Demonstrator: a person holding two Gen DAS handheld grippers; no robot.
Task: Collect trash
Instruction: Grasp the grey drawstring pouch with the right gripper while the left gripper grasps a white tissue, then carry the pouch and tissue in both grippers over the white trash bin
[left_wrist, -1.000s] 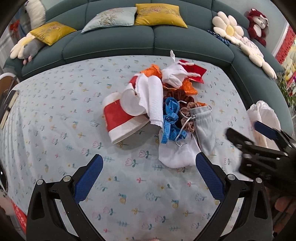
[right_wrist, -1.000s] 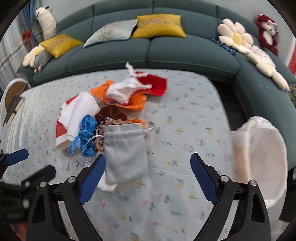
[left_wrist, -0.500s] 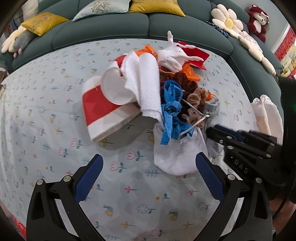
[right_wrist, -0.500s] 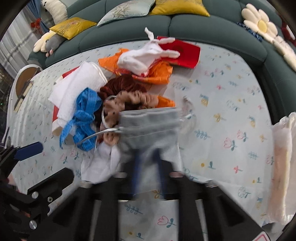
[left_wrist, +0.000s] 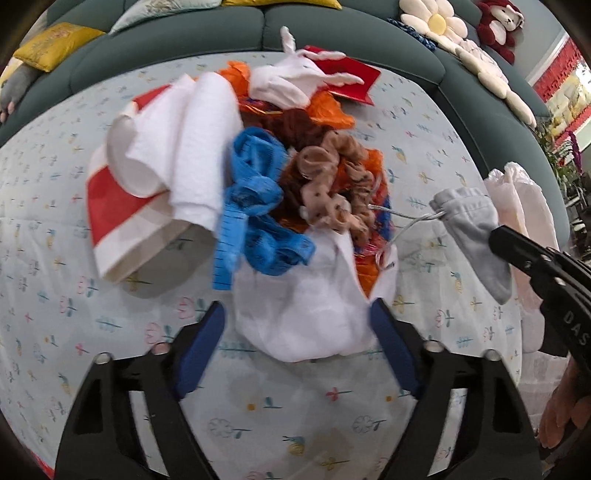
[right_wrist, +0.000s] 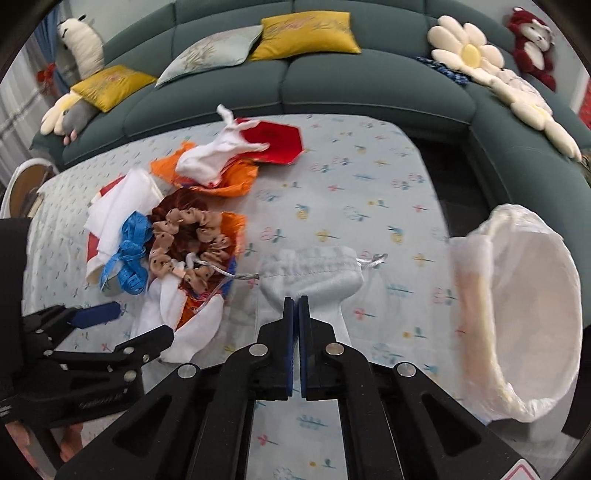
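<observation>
A pile of trash lies on the flowered tablecloth (left_wrist: 110, 314): blue ribbon (left_wrist: 258, 206), tan scrunchie (left_wrist: 325, 181), orange wrapper (left_wrist: 325, 107), white glove (left_wrist: 291, 81), red card (left_wrist: 351, 77), red-and-white cup with white cloth (left_wrist: 155, 177). My left gripper (left_wrist: 295, 347) is open, its fingers on either side of a white cloth (left_wrist: 306, 302) at the pile's near edge. My right gripper (right_wrist: 296, 310) is shut on a grey drawstring pouch (right_wrist: 314, 269), lifted to the right of the pile; its cord trails back to the scrunchie (right_wrist: 192, 251). The pouch also shows in the left wrist view (left_wrist: 476, 229).
A white-lined trash bin (right_wrist: 524, 314) stands at the table's right edge, also in the left wrist view (left_wrist: 517, 206). A teal sofa (right_wrist: 332, 88) with cushions and plush toys curves behind the table. A chair (right_wrist: 22, 181) is at the far left.
My right gripper closed on the grey pouch and pulled it right, off the pile, toward the bin. My left gripper moved in until its open fingers flank the white cloth.
</observation>
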